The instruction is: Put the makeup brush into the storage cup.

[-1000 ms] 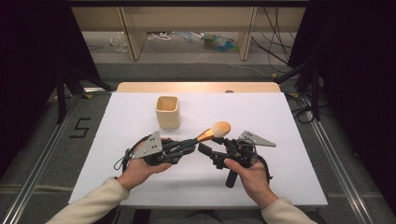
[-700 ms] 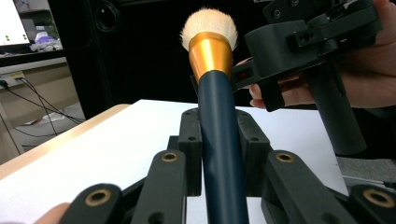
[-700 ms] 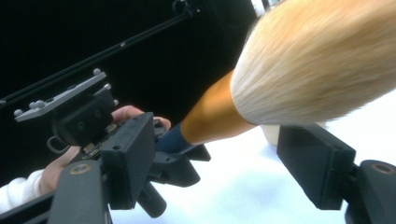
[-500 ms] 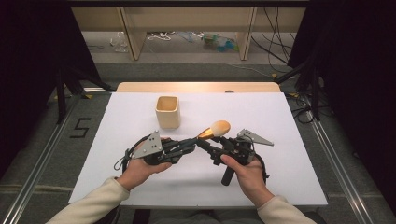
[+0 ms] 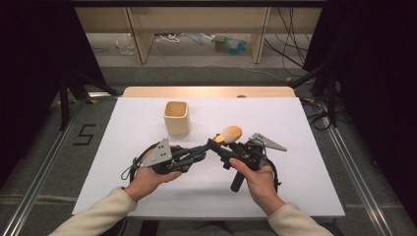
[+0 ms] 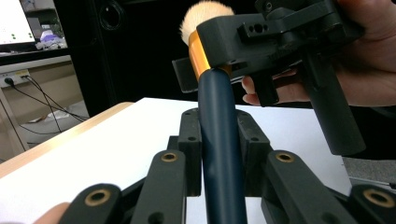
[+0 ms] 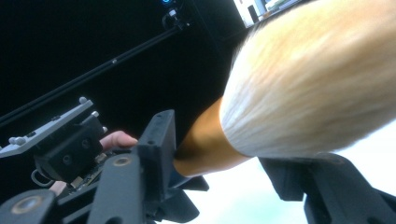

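1. Looking from the high view: left gripper (image 5: 209, 146) clamps the dark-handled, gold-ferruled makeup brush (image 5: 227, 134) just right of the square beige wooden cup (image 5: 176, 117); a premature release could drop it.
2. Left gripper view: jaws pinch the handle (image 6: 219, 154); twisting might follow.
3. Right gripper view: right gripper (image 7: 219, 154), jaws just closing around the ferrule, could crush bristles.

I think I am working in a laboratory: black curtains (image 5: 29, 73) at nine and three o'clock, loose cables (image 5: 290, 54) on the grey floor at one o'clock, metal floor rails (image 5: 44, 167).
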### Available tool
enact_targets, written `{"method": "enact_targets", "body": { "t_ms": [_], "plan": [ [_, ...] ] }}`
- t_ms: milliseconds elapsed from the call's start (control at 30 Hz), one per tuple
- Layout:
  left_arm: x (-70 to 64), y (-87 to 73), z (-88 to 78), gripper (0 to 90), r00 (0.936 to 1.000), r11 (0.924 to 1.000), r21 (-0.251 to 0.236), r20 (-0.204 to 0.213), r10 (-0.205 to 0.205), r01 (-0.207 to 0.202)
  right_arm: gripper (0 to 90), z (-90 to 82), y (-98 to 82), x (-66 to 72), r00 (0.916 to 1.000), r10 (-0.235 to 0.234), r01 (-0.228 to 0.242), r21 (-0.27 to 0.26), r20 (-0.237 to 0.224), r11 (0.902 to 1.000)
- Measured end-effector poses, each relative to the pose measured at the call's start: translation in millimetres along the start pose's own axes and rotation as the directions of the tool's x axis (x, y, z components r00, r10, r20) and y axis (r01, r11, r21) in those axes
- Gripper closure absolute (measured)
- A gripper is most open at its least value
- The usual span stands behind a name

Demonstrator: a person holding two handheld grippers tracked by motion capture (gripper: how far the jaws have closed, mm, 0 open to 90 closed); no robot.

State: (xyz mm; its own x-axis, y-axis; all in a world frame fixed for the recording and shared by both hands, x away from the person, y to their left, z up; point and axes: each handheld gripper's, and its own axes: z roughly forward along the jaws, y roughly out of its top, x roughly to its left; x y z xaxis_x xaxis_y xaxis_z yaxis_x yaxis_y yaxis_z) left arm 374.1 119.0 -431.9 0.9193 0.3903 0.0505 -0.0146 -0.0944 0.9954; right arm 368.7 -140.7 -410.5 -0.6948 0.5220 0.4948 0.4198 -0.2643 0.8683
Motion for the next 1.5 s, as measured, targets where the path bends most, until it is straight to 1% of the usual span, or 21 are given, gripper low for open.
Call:
{"method": "enact_targets", "body": {
  "t_ms": [100,300,400,433,500,533,600,700,733,867,900,933,967,1000,1033,1100,1200,1267,1333,1367,1500],
  "plan": [
    [-0.5,-0.7,0.9,75.3,1.0000,1.0000,0.004,-0.004,-0.002,0.002,55.7,0.1,0.8,1.1,0.9999,0.012,-0.012,-0.001,-0.006,0.9999],
    [-1.2,-2.3,3.2,75.0,0.9999,0.9996,0.026,-0.009,0.007,-0.007,62.2,1.2,4.2,2.6,0.9993,-0.015,0.015,-0.008,-0.034,0.9999],
    [-1.7,-3.5,5.5,73.8,1.0000,0.9987,0.051,0.009,0.000,0.000,65.1,1.5,5.8,6.1,0.9978,-0.049,0.049,0.002,-0.044,0.9988],
    [-2.2,-3.7,6.9,68.8,0.9998,0.9971,0.076,0.019,-0.007,0.006,65.4,1.7,6.2,7.2,0.9966,-0.071,0.071,0.002,-0.042,0.9975],
    [-4.6,-5.0,9.6,47.6,0.9993,0.9927,0.117,0.021,-0.030,0.027,65.7,1.6,7.7,8.2,0.9924,-0.114,0.115,0.014,-0.046,0.9933],
    [-5.9,-5.5,10.0,41.5,0.9997,0.9903,0.139,0.024,-0.001,-0.002,65.8,1.4,8.4,9.7,0.9920,-0.118,0.119,0.022,-0.045,0.9927],
    [-7.5,-4.7,9.4,25.3,0.9997,0.9876,0.157,0.024,-0.006,0.002,65.9,0.7,10.3,11.2,0.9839,-0.174,0.176,0.041,-0.042,0.9836],
    [-7.2,-2.4,4.9,19.3,0.9987,0.9841,0.172,0.035,0.037,-0.043,65.9,-0.5,13.6,13.7,0.9684,-0.244,0.248,0.080,-0.052,0.9655],
    [-7.8,-1.6,3.3,18.7,0.9989,0.9849,0.170,0.039,0.028,-0.034,65.9,-0.3,15.0,14.2,0.9623,-0.266,0.271,0.090,-0.055,0.9584],
    [-10.0,1.8,-0.1,21.0,0.9980,0.9847,0.169,0.053,0.034,-0.043,65.9,-0.6,21.1,16.5,0.9357,-0.341,0.352,0.169,-0.091,0.9208],
    [-10.7,2.5,0.0,23.0,0.9975,0.9843,0.169,0.059,0.039,-0.049,65.9,-1.0,23.0,16.3,0.9212,-0.379,0.389,0.187,-0.086,0.9020],
    [-11.0,3.1,0.2,24.5,0.9970,0.9846,0.167,0.065,0.042,-0.052,65.9,-0.4,24.0,16.5,0.9191,-0.376,0.393,0.208,-0.117,0.8957],
    [-11.4,3.3,0.5,27.0,0.9970,0.9853,0.164,0.069,0.035,-0.046,65.9,-0.8,24.0,17.7,0.9184,-0.380,0.395,0.217,-0.110,0.8925],
    [-11.7,3.4,0.8,30.1,0.9968,0.9855,0.164,0.073,0.031,-0.043,65.9,0.1,24.6,17.0,0.9071,-0.402,0.420,0.224,-0.126,0.8792],
    [-11.8,3.4,1.0,32.1,0.9965,0.9849,0.167,0.076,0.035,-0.047,65.9,0.0,24.3,17.7,0.9086,-0.394,0.417,0.239,-0.139,0.8769],
    [-11.4,3.2,1.6,37.4,0.9965,0.9861,0.163,0.081,0.019,-0.033,65.9,1.2,23.7,18.2,0.8962,-0.415,0.443,0.254,-0.156,0.8598],
    [-11.6,3.2,2.8,42.9,0.9960,0.9865,0.162,0.089,0.008,-0.022,65.9,3.0,21.2,20.3,0.8864,-0.427,0.462,0.285,-0.179,0.8399],
    [-12.3,2.9,3.1,44.7,0.9953,0.9860,0.166,0.097,0.004,-0.020,65.9,4.2,19.4,21.7,0.8826,-0.429,0.469,0.297,-0.191,0.8317],
    [-12.1,2.8,3.3,45.9,0.9944,0.9852,0.170,0.105,0.003,-0.021,65.9,3.9,19.0,22.9,0.8848,-0.423,0.465,0.312,-0.195,0.8283],
    [-12.0,2.5,3.4,46.6,0.9944,0.9850,0.171,0.105,0.002,-0.020,65.9,4.5,19.2,22.4,0.8776,-0.434,0.478,0.307,-0.204,0.8230],
    [-11.4,1.9,3.7,51.3,0.9943,0.9849,0.173,0.105,-0.013,-0.006,65.9,5.1,18.3,22.7,0.8787,-0.431,0.476,0.305,-0.206,0.8250]
  ]
}}
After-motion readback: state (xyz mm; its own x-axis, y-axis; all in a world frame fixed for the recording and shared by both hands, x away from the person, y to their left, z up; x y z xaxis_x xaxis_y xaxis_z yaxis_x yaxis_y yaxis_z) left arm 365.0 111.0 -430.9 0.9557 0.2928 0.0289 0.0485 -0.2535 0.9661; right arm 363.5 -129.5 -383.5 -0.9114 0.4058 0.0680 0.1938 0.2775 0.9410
